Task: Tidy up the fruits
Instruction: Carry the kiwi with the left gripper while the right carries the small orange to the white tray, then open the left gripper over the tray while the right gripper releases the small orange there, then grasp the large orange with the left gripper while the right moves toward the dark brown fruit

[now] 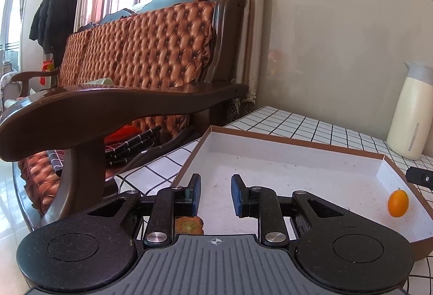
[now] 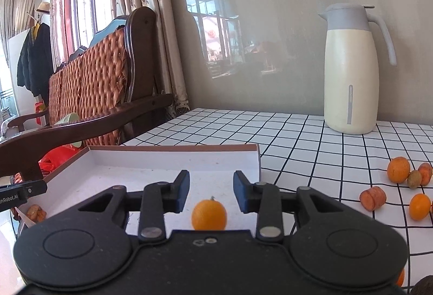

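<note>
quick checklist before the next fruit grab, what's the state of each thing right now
1. Right gripper free of the kumquat: ok, the fruit lies in the box below open jaws, no pad touching it.
2. Left gripper empty: ok, nothing sits between its pads.
3. Box has room: ok, most of its white floor is bare.
4. Dried slice under the left gripper lying fully inside the box: cannot tell, the gripper hides most of it.
5. Fruit left on the checked tablecloth: ok, the loose pieces lie right of the box.
6. Thermos jug out of the way: ok, upright near the wall.
</note>
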### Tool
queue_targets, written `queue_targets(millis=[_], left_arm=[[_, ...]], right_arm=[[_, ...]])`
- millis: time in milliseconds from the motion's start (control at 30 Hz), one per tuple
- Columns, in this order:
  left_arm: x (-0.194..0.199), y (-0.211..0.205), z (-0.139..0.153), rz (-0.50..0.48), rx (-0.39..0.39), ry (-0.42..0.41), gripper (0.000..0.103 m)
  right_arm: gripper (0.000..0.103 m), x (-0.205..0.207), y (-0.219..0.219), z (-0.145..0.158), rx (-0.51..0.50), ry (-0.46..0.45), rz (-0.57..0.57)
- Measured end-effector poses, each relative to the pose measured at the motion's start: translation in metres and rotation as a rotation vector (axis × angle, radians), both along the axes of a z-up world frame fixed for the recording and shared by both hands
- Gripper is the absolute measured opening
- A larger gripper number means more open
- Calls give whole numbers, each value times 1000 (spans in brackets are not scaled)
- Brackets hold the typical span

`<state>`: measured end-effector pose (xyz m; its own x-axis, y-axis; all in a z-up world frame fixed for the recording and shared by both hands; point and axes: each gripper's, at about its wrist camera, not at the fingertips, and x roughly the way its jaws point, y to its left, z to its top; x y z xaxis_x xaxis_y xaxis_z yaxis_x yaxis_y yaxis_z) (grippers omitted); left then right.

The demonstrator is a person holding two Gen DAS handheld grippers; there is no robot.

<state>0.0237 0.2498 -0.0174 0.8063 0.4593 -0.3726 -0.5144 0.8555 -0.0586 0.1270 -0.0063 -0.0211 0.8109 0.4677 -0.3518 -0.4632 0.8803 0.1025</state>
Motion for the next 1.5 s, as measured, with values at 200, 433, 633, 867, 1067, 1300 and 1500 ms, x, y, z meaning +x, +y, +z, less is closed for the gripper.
queue_targets(millis=[200, 433, 633, 867, 1067, 1300, 1500], left_arm=[[-16, -12, 18, 17, 39, -130, 103], [-11, -12, 12, 30, -6, -88, 103], [-16, -8, 10, 77, -27, -80, 103], [-15, -11, 8, 96, -27, -67, 103], [-15, -22, 8, 87, 11, -56, 103], [-16, -42, 12, 32, 52, -77, 103], [-12, -69, 16, -51, 93, -88, 103]], right_arm=[[97, -30, -26, 20, 134, -218, -75], [97, -27, -37, 15, 145, -152, -76], [97, -32, -35, 9, 134, -115, -43], [97, -37, -32, 3, 64, -93, 0], [97, -44, -37, 6, 72, -92, 20], [97, -47, -58, 12, 77, -82, -8], [97, -55, -74, 15, 57, -105, -37]])
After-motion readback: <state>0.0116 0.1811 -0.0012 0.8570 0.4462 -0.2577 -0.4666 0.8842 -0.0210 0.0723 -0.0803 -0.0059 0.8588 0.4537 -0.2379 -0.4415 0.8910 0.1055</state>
